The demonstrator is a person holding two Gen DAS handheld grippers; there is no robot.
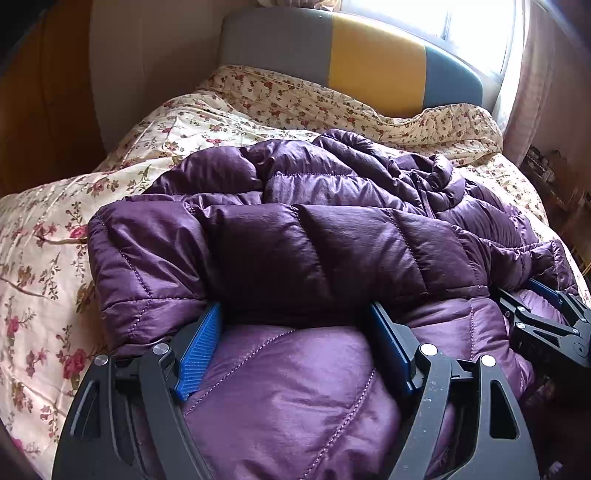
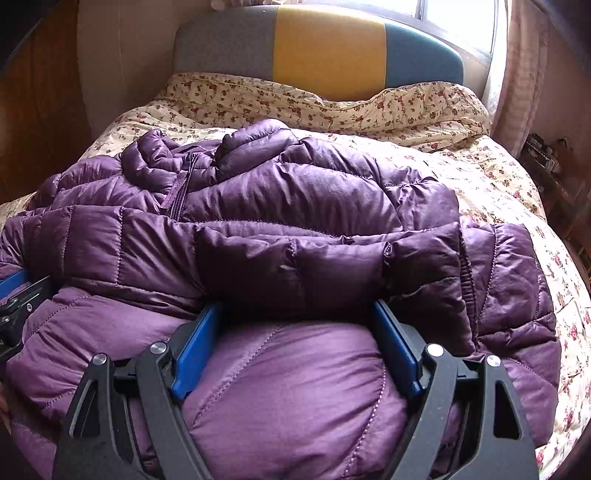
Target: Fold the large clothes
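A purple quilted jacket (image 1: 295,229) lies spread across a bed, on a cream floral quilt (image 1: 48,258). It fills the near half of both views, puffy and creased, with a sleeve folded across its middle from left to right. Its zipper (image 2: 177,195) and bunched collar sit toward the far side.

The left gripper (image 1: 295,325) points down at the jacket's near edge. Its jaws stand wide apart, and its blue pads (image 1: 199,354) sit either side of a bulge of padded fabric without pinching it. The tips reach just under the folded sleeve.

The right gripper (image 2: 299,321) sits to the right of the left one, posed the same way: jaws spread wide, blue pads (image 2: 195,350) flanking a mound of fabric, nothing clenched. It also shows at the right edge of the left view.

At the far end of the bed stands a headboard (image 2: 328,48) in grey, yellow and blue panels. A bright window (image 1: 461,26) glows at the far right, beside a pale curtain (image 2: 524,74).
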